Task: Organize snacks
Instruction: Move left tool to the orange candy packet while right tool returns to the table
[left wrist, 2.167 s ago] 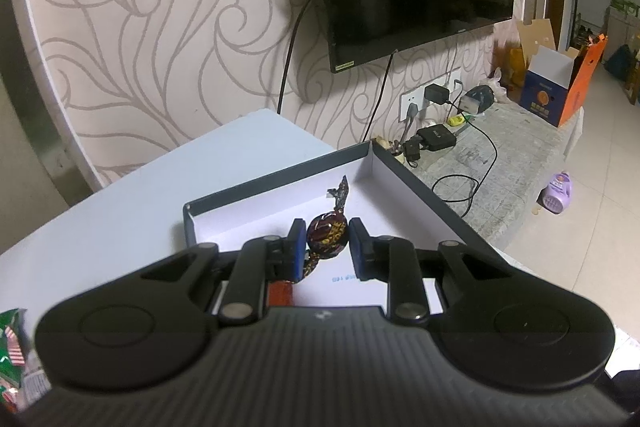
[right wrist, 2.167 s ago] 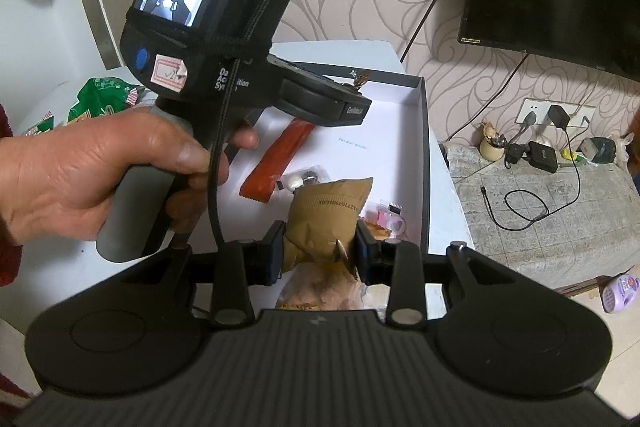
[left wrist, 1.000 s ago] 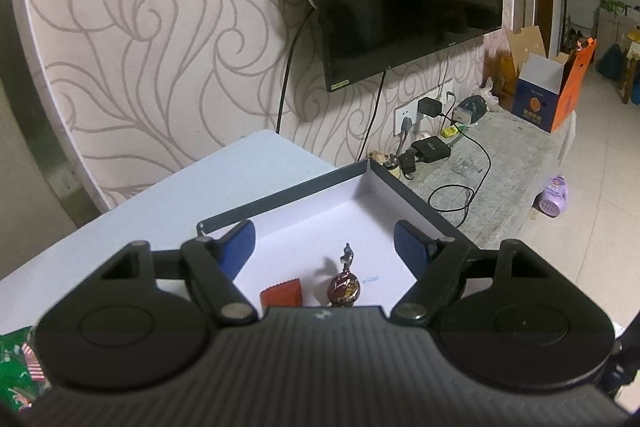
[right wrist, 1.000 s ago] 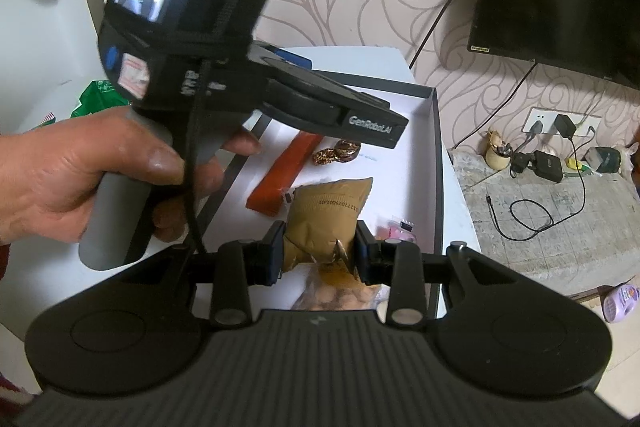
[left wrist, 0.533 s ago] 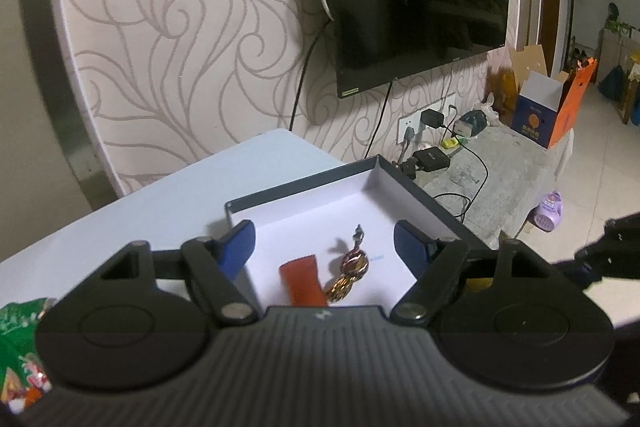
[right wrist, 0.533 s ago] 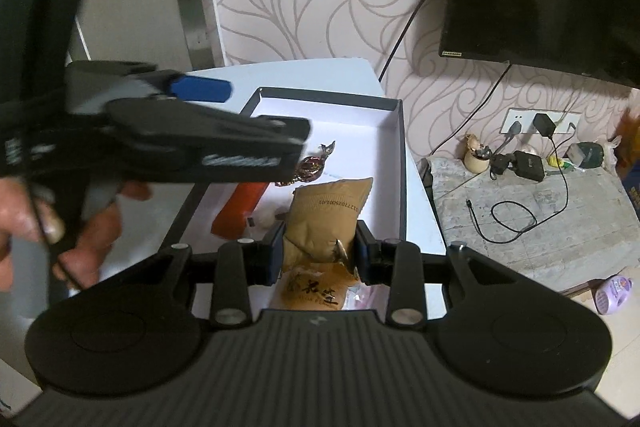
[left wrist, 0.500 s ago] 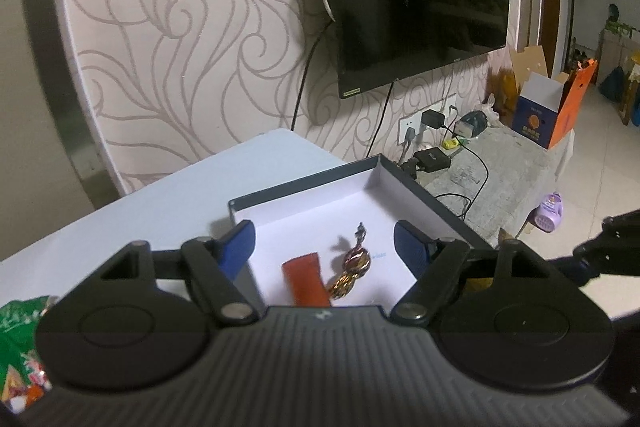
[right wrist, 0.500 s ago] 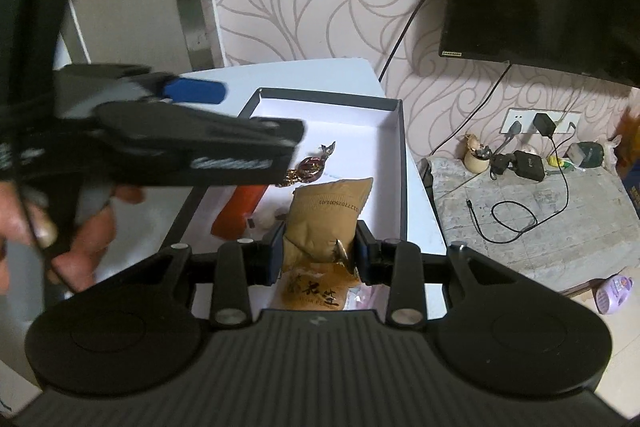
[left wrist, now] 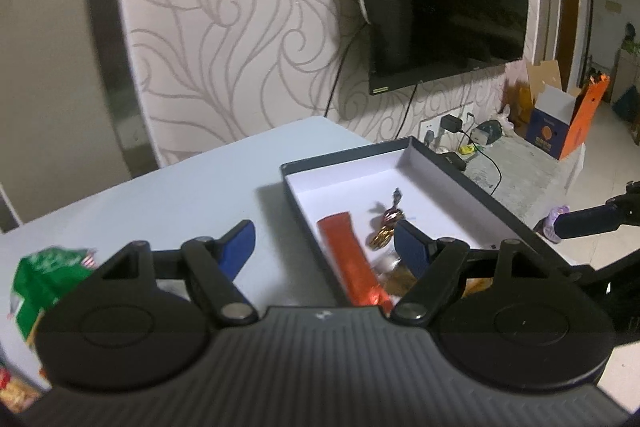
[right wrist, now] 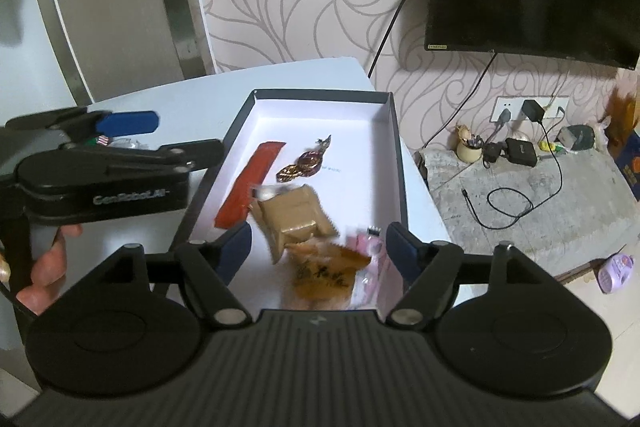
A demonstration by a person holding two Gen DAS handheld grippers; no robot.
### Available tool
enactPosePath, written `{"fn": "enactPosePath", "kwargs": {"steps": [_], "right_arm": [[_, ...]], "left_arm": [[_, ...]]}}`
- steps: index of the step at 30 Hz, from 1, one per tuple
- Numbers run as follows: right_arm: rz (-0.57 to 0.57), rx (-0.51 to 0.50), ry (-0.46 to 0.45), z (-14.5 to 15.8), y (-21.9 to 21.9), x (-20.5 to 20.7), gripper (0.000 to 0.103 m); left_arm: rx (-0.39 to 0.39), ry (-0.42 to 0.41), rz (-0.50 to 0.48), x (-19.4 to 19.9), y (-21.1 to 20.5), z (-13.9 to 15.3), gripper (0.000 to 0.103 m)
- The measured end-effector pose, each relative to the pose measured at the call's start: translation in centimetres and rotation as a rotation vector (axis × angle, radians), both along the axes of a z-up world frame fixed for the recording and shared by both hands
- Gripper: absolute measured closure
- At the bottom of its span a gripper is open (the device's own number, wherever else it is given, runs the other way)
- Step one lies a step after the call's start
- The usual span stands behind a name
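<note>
Tan packet [right wrist: 296, 217], creased and blurred, lies in box [right wrist: 394, 147].

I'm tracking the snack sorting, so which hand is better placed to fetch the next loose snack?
Left. The left gripper is open, empty, beside the green packet on the table; the right gripper hangs over the box.

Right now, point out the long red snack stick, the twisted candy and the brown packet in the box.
red snack stick [right wrist: 251, 184], right wrist view, middle of the wrapper.
twisted candy [right wrist: 309, 159], right wrist view, round dark middle.
brown packet [right wrist: 298, 217], right wrist view, flat top face.
</note>
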State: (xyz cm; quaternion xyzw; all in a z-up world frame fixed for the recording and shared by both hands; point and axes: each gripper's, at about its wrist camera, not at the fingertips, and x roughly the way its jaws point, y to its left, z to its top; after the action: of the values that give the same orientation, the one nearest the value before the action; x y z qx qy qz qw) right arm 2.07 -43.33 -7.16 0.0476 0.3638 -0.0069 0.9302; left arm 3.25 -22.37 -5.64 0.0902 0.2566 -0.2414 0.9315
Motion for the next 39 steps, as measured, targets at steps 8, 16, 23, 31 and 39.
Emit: {"fn": "enactPosePath", "kwargs": {"steps": [8,16,23,31,39], "right_arm": [[0.017,0.026,-0.006,0.7,2.2,-0.1,0.024],[0.101,0.053,0.007,0.8,6.2,1.8,0.024],[0.152,0.068,0.026,0.5,9.5,3.1,0.024],[0.134,0.079,0.035,0.6,10.5,3.0,0.024],[0.075,0.082,0.039,0.7,10.4,2.0,0.024]], "left_arm": [[0.044,-0.041,0.079,-2.2,4.1,-0.7,0.025],[0.127,-0.084,0.254,-3.1,10.2,-2.2,0.025],[0.154,-0.008,0.334,-1.7,15.2,-4.1,0.025],[0.167,0.067,0.242,1.1,18.5,-5.2,0.025],[0.133,0.132,0.12,3.1,19.0,-5.8,0.025]]}}
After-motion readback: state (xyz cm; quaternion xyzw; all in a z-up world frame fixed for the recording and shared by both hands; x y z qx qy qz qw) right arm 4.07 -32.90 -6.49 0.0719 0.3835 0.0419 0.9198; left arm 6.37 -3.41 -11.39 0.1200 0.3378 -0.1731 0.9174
